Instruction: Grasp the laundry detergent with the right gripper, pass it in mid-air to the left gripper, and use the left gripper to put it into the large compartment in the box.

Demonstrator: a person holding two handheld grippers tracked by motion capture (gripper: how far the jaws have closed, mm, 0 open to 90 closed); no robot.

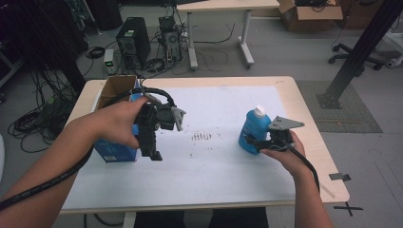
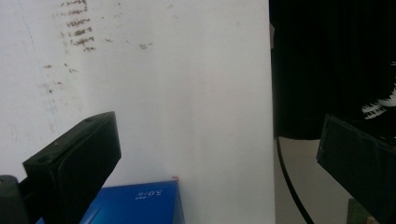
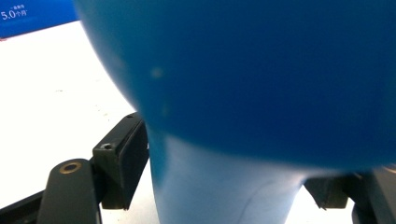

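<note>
A blue bottle [image 1: 255, 124] with a white cap stands upright at the right of the white sheet. My right gripper [image 1: 253, 142] reaches in from the right and is shut low on it. In the right gripper view the bottle [image 3: 261, 70] looms close, and the gripper [image 3: 224, 182] has one black pad against each side of its narrower lower part. My left gripper [image 1: 153, 145] hangs over the left of the table, pointing down, beside a blue box [image 1: 114, 153]. In the left gripper view it [image 2: 219, 140] stands open with nothing between the jaws, the blue box [image 2: 135, 203] just below.
An open cardboard box [image 1: 116, 87] sits at the table's far left corner, behind the blue box. The white sheet [image 1: 214, 166] covers most of the wooden table and has dark smudges [image 1: 202, 137] near its middle. Computers, cables and another desk stand on the floor beyond.
</note>
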